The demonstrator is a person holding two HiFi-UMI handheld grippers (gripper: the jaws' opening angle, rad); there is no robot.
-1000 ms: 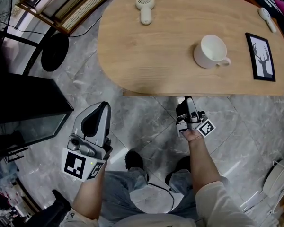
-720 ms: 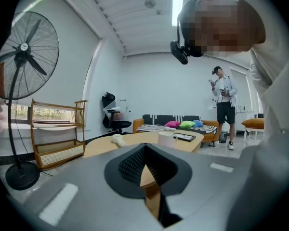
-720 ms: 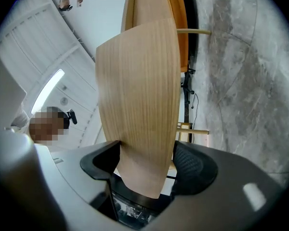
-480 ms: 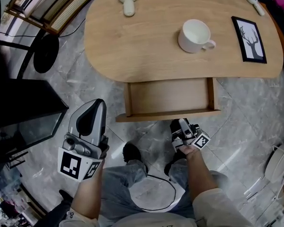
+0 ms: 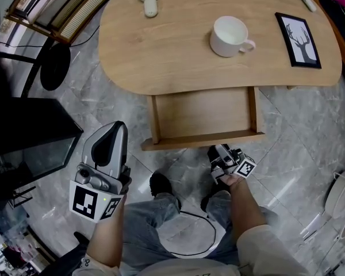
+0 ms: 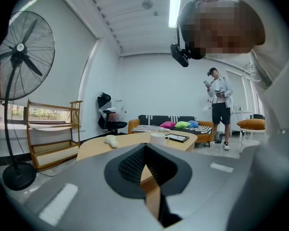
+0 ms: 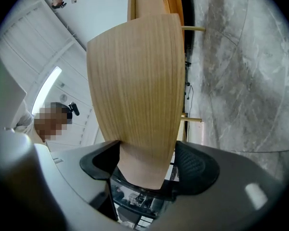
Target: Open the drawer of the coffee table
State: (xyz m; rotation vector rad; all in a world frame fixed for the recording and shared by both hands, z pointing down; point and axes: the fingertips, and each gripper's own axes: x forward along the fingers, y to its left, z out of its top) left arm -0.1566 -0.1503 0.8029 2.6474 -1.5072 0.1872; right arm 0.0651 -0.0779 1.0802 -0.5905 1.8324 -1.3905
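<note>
Our right gripper (image 7: pixel 147 159) pinched the front panel (image 5: pixel 201 140) of the drawer (image 5: pixel 201 112), which stood well out from under the coffee table (image 5: pixel 172 45). Our left gripper (image 5: pixel 116 128) hung aside, jaws pressed together on nothing. We judged a straight, level pull best, grip firm.

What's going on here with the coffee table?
A person works two handheld grippers at a wooden coffee table. Its drawer stands pulled well out and looks empty. The right gripper is closed on the drawer front. The left gripper hangs off to the side, shut and empty, touching nothing.
</note>
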